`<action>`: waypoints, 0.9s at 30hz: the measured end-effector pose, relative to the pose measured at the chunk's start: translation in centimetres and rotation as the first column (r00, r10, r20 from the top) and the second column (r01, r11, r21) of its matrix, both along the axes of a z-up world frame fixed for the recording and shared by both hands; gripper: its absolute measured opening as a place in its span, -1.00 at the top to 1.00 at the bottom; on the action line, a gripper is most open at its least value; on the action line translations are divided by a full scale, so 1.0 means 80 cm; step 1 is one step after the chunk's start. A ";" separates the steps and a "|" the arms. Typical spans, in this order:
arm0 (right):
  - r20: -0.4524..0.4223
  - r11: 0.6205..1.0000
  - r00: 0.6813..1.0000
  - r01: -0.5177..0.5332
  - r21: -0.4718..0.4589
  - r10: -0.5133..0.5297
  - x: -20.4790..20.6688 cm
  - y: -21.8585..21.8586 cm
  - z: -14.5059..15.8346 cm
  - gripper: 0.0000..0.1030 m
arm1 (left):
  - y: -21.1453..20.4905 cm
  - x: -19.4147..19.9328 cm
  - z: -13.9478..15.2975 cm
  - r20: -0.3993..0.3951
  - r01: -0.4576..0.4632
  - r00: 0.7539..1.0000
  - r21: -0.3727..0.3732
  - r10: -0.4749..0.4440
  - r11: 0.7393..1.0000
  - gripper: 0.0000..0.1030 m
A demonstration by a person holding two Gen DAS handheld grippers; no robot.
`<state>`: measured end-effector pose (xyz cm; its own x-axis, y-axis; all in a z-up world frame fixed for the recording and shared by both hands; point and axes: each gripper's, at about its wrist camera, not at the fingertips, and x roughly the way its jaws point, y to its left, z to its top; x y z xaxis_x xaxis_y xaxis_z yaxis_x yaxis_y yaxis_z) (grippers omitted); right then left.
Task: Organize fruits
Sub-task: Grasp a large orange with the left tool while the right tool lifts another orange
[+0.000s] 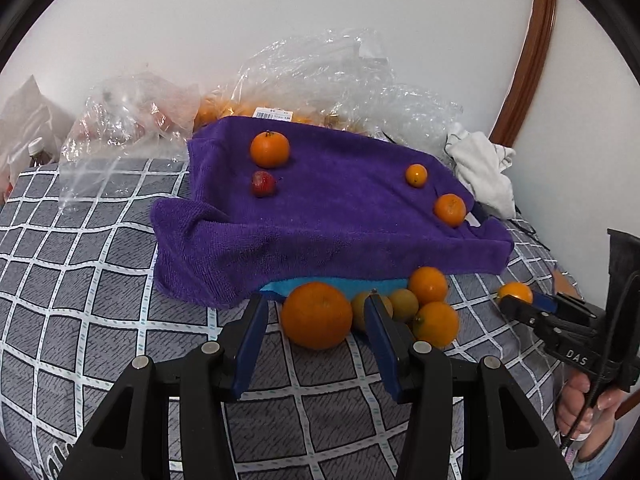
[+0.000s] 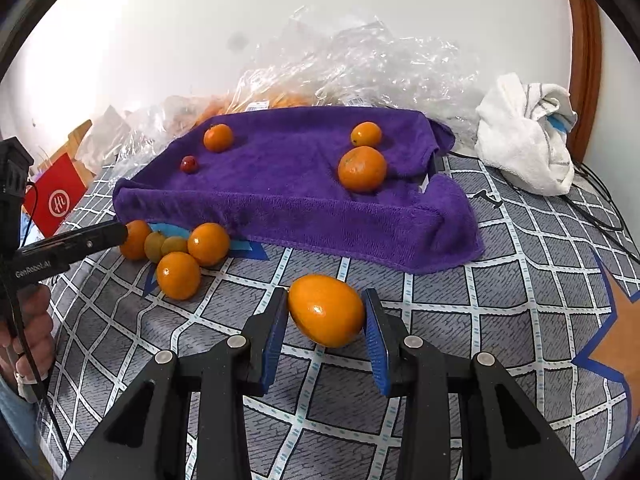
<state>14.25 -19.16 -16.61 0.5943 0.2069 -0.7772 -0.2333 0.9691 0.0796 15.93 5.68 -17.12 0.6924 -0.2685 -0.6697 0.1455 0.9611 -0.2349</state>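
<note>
My left gripper is open, its blue fingers either side of a large orange without touching it. That orange heads a pile of oranges and greenish fruits at the front of a purple towel. The left gripper shows from the side against this pile. My right gripper is shut on an oval orange fruit just over the checked sheet. On the towel lie a tangerine, a small red fruit and two more oranges.
Crumpled clear plastic bags holding more oranges lie behind the towel against the wall. A white cloth and black cables sit at the right. A red box and a bottle stand off the left side.
</note>
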 end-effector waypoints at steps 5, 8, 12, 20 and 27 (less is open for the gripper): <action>-0.012 1.000 1.000 0.009 0.004 -0.009 0.002 -0.002 -0.002 0.28 | 0.003 0.007 -0.011 -0.056 -0.019 0.998 -0.014 0.018 1.000 0.08; -0.011 1.000 1.000 0.005 0.010 -0.005 0.003 -0.003 -0.002 0.28 | 0.001 0.008 -0.013 -0.062 -0.012 0.998 -0.010 0.012 1.000 0.08; -0.013 1.000 1.000 0.005 0.003 -0.005 0.003 -0.002 -0.002 0.28 | 0.001 0.001 -0.007 -0.029 -0.021 0.999 0.000 0.021 1.000 0.30; -0.012 1.000 1.000 0.010 0.001 -0.010 0.002 -0.003 -0.002 0.28 | 0.025 -0.001 -0.007 -0.049 -0.102 0.994 -0.017 0.101 0.995 0.29; -0.019 1.000 1.000 -0.004 -0.005 0.003 0.003 0.000 -0.003 0.28 | 0.011 0.009 -0.013 -0.069 -0.084 0.994 0.036 0.087 0.996 0.16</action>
<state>14.48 -19.19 -16.85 0.5786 0.2050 -0.7894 -0.2352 0.9687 0.0791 16.62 6.54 -18.14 0.6628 -0.1871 -0.7250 0.0466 0.9767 -0.2094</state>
